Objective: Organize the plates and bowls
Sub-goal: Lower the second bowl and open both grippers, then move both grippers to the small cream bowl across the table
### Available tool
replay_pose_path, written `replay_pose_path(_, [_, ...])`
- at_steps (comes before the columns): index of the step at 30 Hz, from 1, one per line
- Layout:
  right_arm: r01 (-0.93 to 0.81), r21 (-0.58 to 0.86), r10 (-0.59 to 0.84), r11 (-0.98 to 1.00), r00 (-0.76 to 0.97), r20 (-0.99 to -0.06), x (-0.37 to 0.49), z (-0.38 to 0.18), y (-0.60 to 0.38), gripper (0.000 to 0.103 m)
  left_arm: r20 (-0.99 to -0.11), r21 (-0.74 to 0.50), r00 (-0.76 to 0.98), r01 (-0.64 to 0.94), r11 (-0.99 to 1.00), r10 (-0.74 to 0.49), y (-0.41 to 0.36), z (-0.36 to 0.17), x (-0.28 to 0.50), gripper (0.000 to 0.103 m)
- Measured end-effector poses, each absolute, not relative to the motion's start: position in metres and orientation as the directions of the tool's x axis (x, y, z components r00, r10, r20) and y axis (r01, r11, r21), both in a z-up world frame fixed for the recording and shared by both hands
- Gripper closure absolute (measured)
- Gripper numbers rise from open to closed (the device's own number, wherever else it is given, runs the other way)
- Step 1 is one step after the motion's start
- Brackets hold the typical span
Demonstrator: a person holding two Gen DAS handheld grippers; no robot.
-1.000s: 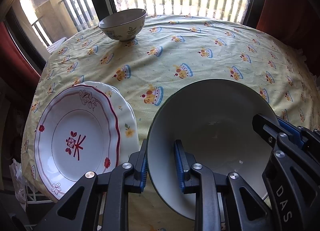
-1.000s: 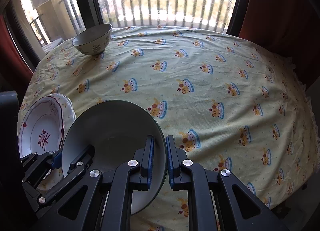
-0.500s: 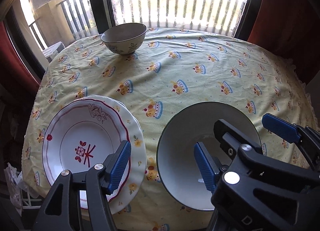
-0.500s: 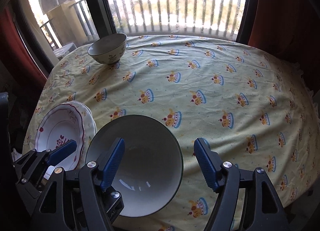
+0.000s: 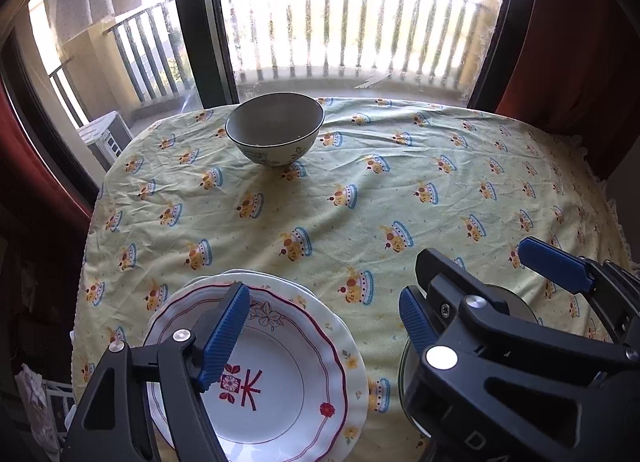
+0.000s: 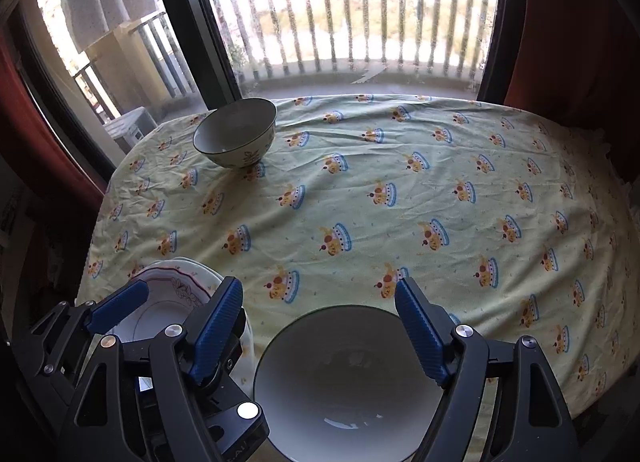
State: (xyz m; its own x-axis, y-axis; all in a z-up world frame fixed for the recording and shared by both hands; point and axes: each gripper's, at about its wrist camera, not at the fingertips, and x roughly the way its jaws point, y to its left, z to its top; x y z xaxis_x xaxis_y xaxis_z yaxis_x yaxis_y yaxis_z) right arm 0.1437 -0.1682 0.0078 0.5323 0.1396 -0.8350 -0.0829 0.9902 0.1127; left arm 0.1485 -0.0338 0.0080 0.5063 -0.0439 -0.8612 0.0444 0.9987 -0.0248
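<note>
A large grey bowl sits on the table near the front edge, free of both grippers; in the left wrist view only a sliver of the grey bowl shows behind the right gripper. A stack of white plates with red trim lies to its left, also seen in the right wrist view. A small patterned bowl stands at the far left, also in the right wrist view. My left gripper is open above the plates. My right gripper is open above the grey bowl.
The round table wears a yellow patterned cloth. A window with balcony railing is behind it, and red curtains hang at the right. The table edge falls away at left and front.
Both grippers opened and let go of the grey bowl, which now rests on the table. Both have since lifted and drawn back from it.
</note>
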Motion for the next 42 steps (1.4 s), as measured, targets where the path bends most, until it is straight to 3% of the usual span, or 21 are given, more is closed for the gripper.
replay_pose_path(16, [0.07,0.057,0.001,0.996,0.619,-0.785,0.217,0.047,-0.092,0.022,-0.818,-0.045,0.566,0.113,0.993,-0.101,0.042,0.035,0.238,0.024])
replay_pose_path(32, [0.093,0.023,-0.039,0.995,0.611,-0.79,0.312,0.035,-0.069,0.022,-0.822,0.022,0.57,0.04,0.999,-0.005,0.059,0.008,0.327,0.024])
replay_pose_path(35, [0.099,0.032,-0.033,0.995,0.597,-0.802,0.326,0.019,-0.07,0.022,-0.835,0.042,0.551,0.03,0.999,0.018,0.059,-0.007,0.34,0.027])
replay_pose_path(39, [0.098,0.043,-0.021,0.994,0.571,-0.82,0.346,-0.003,-0.071,0.033,-0.852,0.038,0.523,0.016,0.999,0.024,0.059,-0.027,0.357,0.031])
replay_pose_path(42, [0.113,0.041,-0.029,0.993,0.556,-0.831,0.358,-0.016,-0.073,0.035,-0.863,0.012,0.505,0.028,1.0,-0.003,0.057,-0.037,0.368,0.04])
